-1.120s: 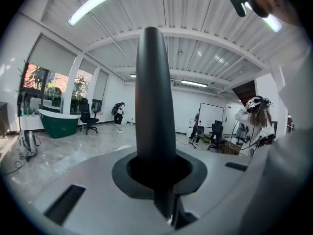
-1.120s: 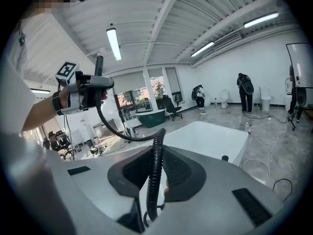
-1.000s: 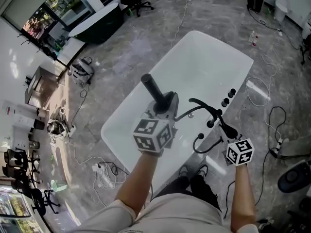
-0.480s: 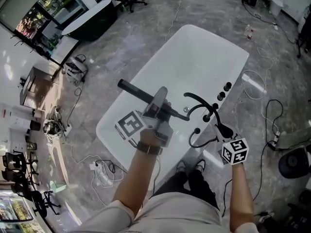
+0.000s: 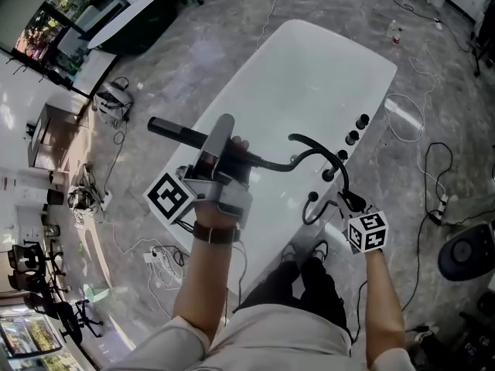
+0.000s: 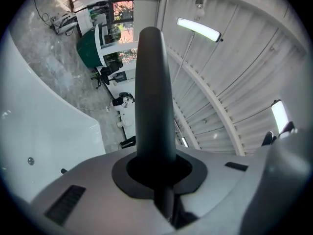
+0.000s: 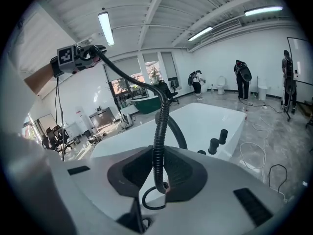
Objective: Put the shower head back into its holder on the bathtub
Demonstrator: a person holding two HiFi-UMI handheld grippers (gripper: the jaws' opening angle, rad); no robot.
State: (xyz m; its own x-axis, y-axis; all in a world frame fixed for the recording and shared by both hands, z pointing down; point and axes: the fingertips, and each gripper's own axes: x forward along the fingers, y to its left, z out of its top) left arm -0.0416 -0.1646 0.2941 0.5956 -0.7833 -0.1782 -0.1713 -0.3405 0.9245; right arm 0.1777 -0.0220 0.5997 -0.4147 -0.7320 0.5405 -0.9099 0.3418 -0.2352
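Observation:
The black shower head [image 5: 176,133] lies level above the white bathtub [image 5: 309,68] and points left. My left gripper [image 5: 220,141] is shut on its handle; in the left gripper view the dark handle [image 6: 154,92] runs straight out between the pads. From there the black corrugated hose [image 5: 303,154] arcs right and down to my right gripper [image 5: 349,202], which is shut on the hose [image 7: 159,131] close to the tub's near rim. Several black knobs and fittings [image 5: 352,137] stand along that rim. Which of them is the holder I cannot tell.
Cables [image 5: 433,199] and a coiled white hose [image 5: 405,122] lie on the grey floor right of the tub. A round dark device [image 5: 464,258] sits at far right. Desks and chairs [image 5: 124,29] stand at the back left. People [image 7: 242,80] stand far off.
My left gripper has rolled over, swinging the shower head from pointing up and away to lying level and pointing left. The right gripper has sunk a little with the hose.

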